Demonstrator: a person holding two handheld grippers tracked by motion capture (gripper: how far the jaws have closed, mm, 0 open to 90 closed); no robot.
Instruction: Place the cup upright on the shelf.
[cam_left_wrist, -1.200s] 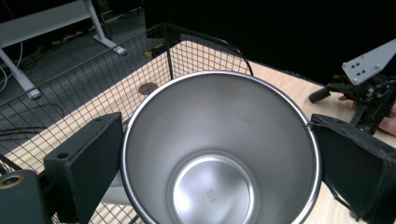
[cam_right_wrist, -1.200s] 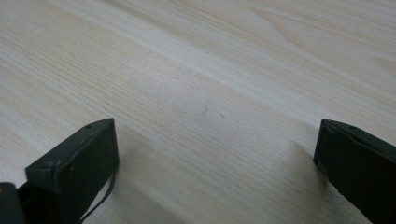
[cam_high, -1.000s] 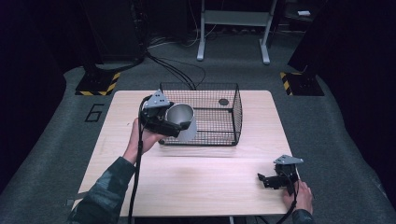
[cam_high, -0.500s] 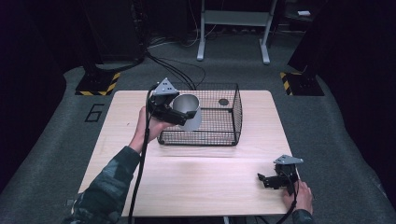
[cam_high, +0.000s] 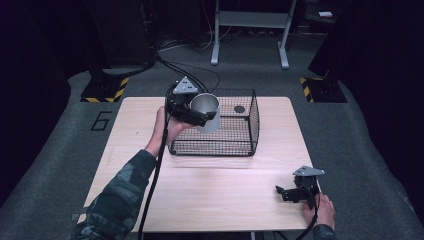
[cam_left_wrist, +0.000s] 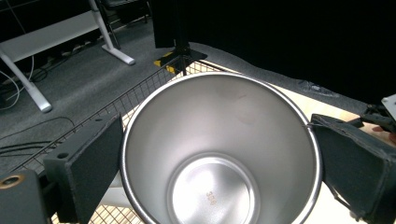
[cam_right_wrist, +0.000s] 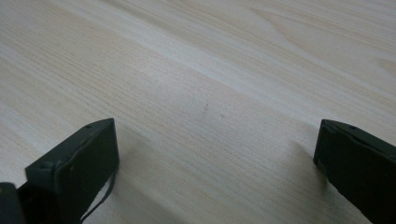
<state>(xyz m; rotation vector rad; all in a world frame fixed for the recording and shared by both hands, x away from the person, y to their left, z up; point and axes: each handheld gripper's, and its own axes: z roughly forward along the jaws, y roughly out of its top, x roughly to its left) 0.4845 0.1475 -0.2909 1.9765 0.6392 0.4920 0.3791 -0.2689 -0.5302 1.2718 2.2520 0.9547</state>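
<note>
Cup (cam_left_wrist: 219, 154): brushed steel, satin sheen inside, polished rim. Basket (cam_high: 240, 145): thin black wire mesh, matt. Table (cam_high: 210, 195): pale wood w/ fine grain, smooth, low gloss. Left gripper (cam_high: 197, 111) & right gripper (cam_high: 290, 192): matt black plastic, jaw pads look slightly textured. Floor (cam_high: 360, 150): grey carpet, rough.

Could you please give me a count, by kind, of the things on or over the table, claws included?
Claws: 2, the left claw shut on the cup, the right claw open over the table.
Steel cups: 1, the steel cup held over the basket.
Wire baskets: 1, the black wire basket.
Small dark round things inside the basket: 1.
Total: 5.
</note>
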